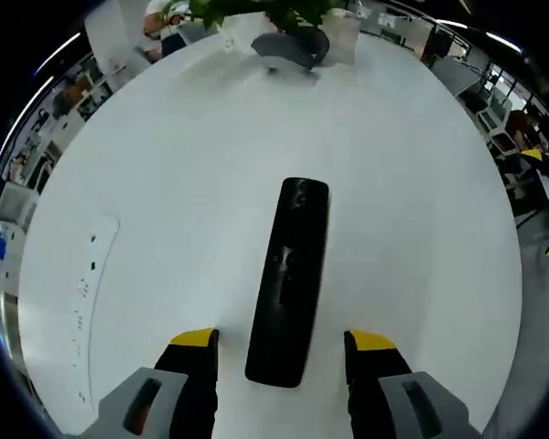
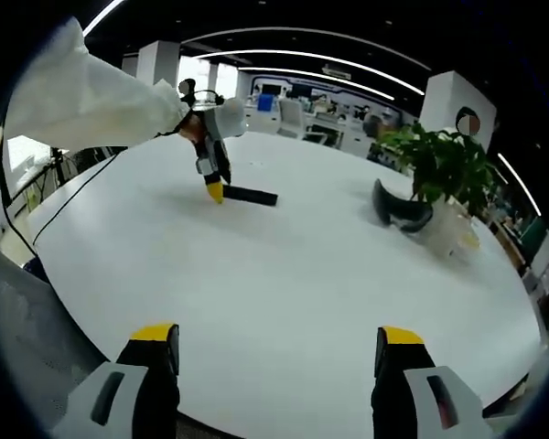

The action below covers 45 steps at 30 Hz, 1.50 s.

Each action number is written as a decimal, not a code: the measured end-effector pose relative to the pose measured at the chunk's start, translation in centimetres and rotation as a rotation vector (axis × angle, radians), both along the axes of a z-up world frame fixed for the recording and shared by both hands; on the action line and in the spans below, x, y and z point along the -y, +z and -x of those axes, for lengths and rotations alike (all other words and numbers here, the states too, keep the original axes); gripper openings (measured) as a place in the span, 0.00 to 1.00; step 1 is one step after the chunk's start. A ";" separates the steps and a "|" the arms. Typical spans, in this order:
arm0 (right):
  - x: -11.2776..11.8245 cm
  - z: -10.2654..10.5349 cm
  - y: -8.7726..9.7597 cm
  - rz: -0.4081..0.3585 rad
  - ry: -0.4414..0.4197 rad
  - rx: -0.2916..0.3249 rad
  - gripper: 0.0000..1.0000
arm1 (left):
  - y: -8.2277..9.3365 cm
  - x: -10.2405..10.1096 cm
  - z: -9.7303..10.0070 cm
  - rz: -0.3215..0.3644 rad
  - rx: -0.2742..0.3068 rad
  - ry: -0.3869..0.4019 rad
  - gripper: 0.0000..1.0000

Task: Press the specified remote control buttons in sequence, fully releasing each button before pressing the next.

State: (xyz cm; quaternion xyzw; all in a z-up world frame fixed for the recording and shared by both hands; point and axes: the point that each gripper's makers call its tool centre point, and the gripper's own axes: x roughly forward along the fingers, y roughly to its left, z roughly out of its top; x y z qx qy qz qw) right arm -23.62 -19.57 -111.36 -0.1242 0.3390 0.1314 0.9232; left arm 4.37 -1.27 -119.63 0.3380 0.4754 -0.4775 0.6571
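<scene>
As I look along my left gripper, its jaws stand open around the near end of the black remote lying on the white table. My right gripper hovers open, far from the remote.

Your left gripper and right gripper share grey bodies and black fingers with yellow tips; your sleeve is white and loose.
</scene>
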 end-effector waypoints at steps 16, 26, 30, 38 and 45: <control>0.2 0.0 0.3 0.000 -0.008 0.016 0.88 | 0.1 -0.2 0.9 -0.006 0.020 -0.079 0.24; 0.2 0.0 0.6 0.000 -0.009 0.028 0.87 | 0.1 0.1 1.3 -0.032 0.028 -0.091 0.23; 0.3 0.0 0.7 -0.007 -0.013 0.037 0.88 | 0.1 0.1 1.7 -0.046 0.022 -0.091 0.23; 0.2 -0.1 0.9 -0.016 -0.015 0.048 0.88 | 0.1 0.1 3.0 -0.087 0.019 -0.101 0.23; 0.0 0.0 1.0 -0.026 -0.007 0.050 0.86 | 0.0 0.1 4.5 -0.087 0.021 -0.102 0.23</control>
